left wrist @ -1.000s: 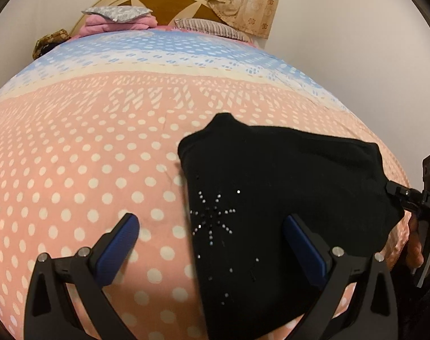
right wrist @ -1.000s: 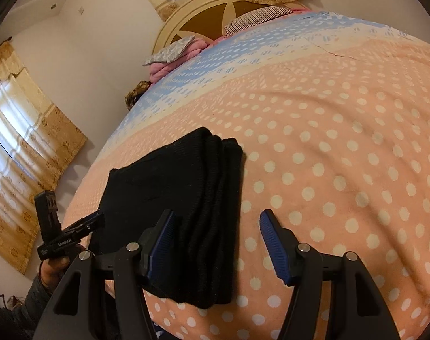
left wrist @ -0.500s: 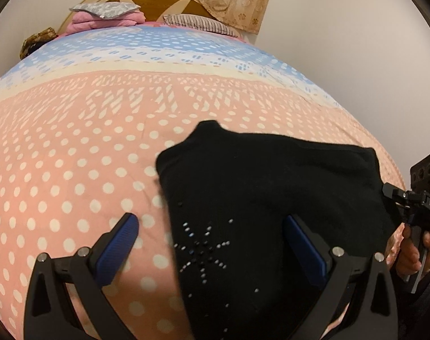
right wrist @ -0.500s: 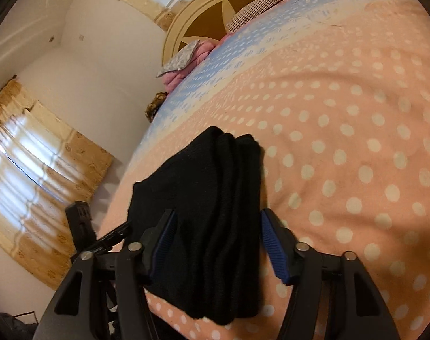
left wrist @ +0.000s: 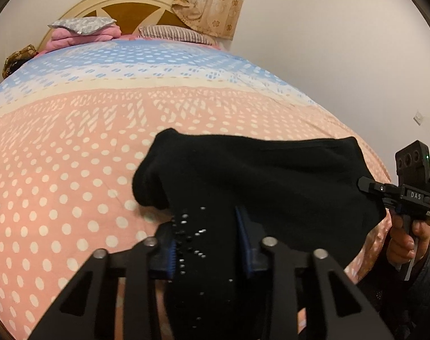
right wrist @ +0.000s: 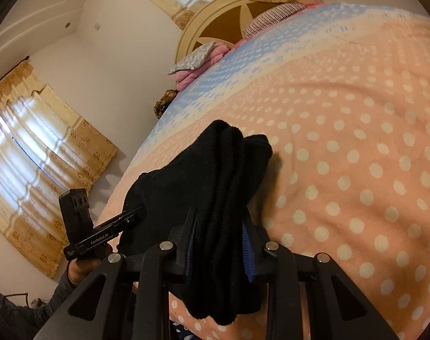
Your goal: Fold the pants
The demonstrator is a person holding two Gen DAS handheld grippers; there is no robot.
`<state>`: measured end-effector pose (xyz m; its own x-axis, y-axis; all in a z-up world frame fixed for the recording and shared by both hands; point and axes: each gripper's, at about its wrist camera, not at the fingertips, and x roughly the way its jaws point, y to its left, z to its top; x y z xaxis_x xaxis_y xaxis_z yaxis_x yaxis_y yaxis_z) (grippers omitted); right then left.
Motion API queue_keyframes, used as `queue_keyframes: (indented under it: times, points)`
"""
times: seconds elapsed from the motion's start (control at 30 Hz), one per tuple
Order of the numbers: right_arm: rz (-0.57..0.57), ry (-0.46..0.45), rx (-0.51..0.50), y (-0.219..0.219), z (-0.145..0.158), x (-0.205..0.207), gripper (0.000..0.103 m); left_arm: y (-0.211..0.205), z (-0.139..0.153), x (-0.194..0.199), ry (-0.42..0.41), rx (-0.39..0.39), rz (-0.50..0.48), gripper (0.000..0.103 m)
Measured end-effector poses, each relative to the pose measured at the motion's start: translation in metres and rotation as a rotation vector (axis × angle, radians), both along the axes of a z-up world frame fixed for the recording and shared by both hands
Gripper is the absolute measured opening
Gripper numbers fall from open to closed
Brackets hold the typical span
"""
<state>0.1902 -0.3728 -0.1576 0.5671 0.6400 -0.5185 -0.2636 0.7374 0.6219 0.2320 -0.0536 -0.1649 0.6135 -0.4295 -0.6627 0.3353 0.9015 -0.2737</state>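
Note:
The black pants, folded into a thick stack with a small rhinestone star, lie near the front edge of the pink polka-dot bedspread. My left gripper is shut on the near left end of the stack. My right gripper is shut on the other end, where the stacked layers bunch up between its blue pads. Each gripper shows in the other's view: the right one at the pants' right edge, the left one at their left edge.
The bed stretches away to a cream and brown headboard with pillows and pink bedding. Curtains hang on the left wall. The bed's front edge lies just under the grippers.
Both grippers went from open beside the folded pants to shut on its two ends. The stack has bunched and lifted slightly at the gripped ends.

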Motion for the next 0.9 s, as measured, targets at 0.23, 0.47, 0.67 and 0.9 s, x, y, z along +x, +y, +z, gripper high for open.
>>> queue_keyframes:
  times: [0.23, 0.47, 0.67, 0.9]
  points:
    - [0.012, -0.058, -0.007, 0.011, 0.024, -0.003, 0.027, 0.015, 0.015, -0.007, -0.022, -0.038, 0.002, 0.016]
    - [0.058, -0.095, -0.013, 0.041, 0.053, 0.021, 0.027, 0.038, 0.034, -0.010, -0.067, -0.071, 0.024, 0.014]
    - [0.146, -0.125, -0.047, 0.096, 0.073, 0.056, 0.027, 0.083, 0.046, -0.003, -0.099, -0.058, 0.112, 0.014]
    - [0.264, -0.105, -0.113, 0.192, 0.073, 0.109, 0.027, 0.149, 0.045, 0.006, -0.098, -0.022, 0.249, 0.014]
